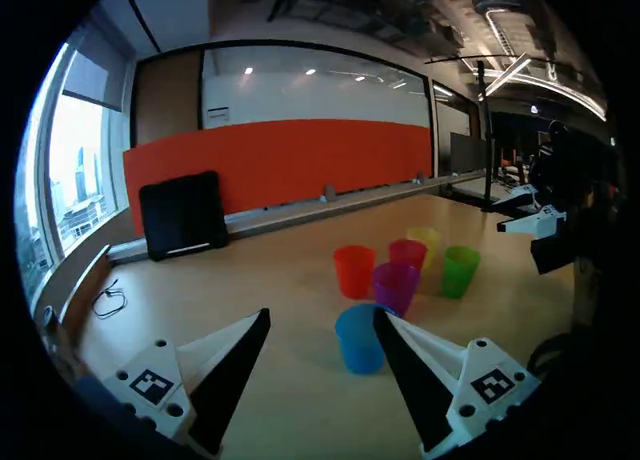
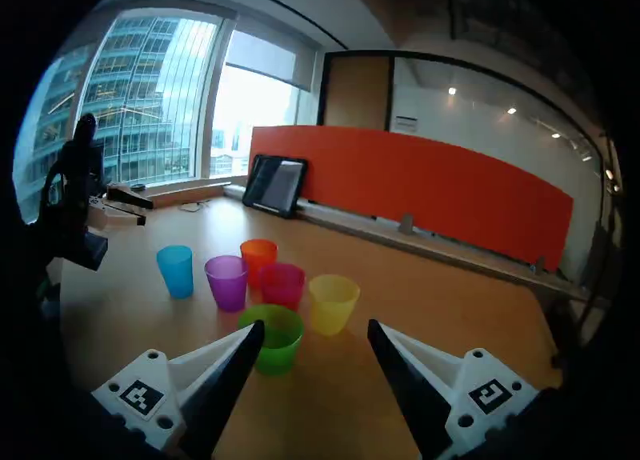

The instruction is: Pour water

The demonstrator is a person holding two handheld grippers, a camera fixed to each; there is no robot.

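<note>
Cups point(image 2: 282, 285): six, coloured plastic, upright, bunched close together mid-worktop point(image 1: 264, 288). Contents not discernible (no water visible from either angle).

Blue cup point(image 1: 360, 340): at near edge of cluster in left gripper view, rim partly hidden by one finger tip of left gripper point(image 1: 320, 310), not centred between the fingers. Contact there: cannot tell. Purple cup point(image 1: 394, 286) close behind it.

Green cup point(image 2: 276, 336): nearest in right gripper view, partly behind one finger of right gripper point(image 2: 314, 326).

Fingers on both grippers: spread wide, holding nothing.

Step in hand, by judgement: approach, pre-grasp. No cup picked up, pouring not begun.

Next move calls for: choosing a source cup (blue handiest for left, green for right), centring it between the fingers, closing gently on the thin wall, lifting clear of the neighbours, then tilting over a receiving cup. Risk: nudging tight-packed cups on the way in.
</note>
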